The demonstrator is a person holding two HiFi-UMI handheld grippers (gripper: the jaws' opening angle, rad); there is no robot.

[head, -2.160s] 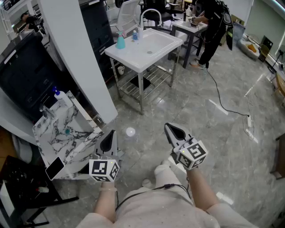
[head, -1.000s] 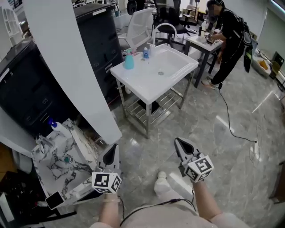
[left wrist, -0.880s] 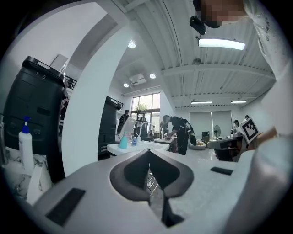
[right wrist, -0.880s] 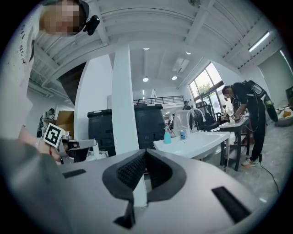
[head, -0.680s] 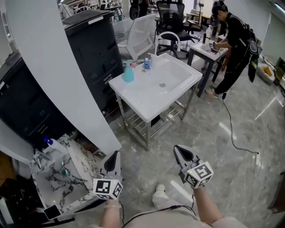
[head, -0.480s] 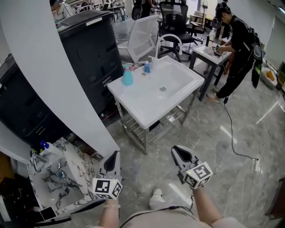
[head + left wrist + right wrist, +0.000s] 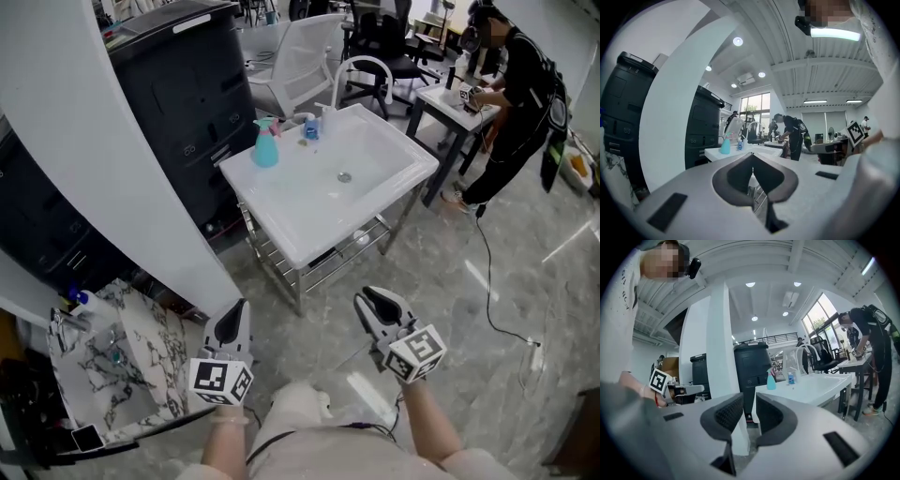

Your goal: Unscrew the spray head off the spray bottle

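Note:
The spray bottle (image 7: 265, 146), teal with a pink spray head, stands upright at the back left corner of the white sink table (image 7: 281, 239). It also shows far off in the left gripper view (image 7: 725, 146) and the right gripper view (image 7: 771, 380). Both grippers hang low over the floor, well short of the table. My left gripper (image 7: 234, 317) (image 7: 753, 157) is shut and empty. My right gripper (image 7: 374, 302) (image 7: 749, 401) has its jaws opening, a narrow gap between them and nothing in it.
A small blue bottle (image 7: 310, 131) and a curved faucet (image 7: 361, 70) share the sink. A white pillar (image 7: 103, 141) and black cabinet (image 7: 178, 84) rise on the left, a marble basin (image 7: 122, 356) lower left. A person (image 7: 516, 84) works at a desk behind. A cable (image 7: 487, 281) crosses the floor.
The view has advanced toward the white sink table, which now sits nearer and more central. The right gripper's jaws have parted slightly. The left gripper stays shut.

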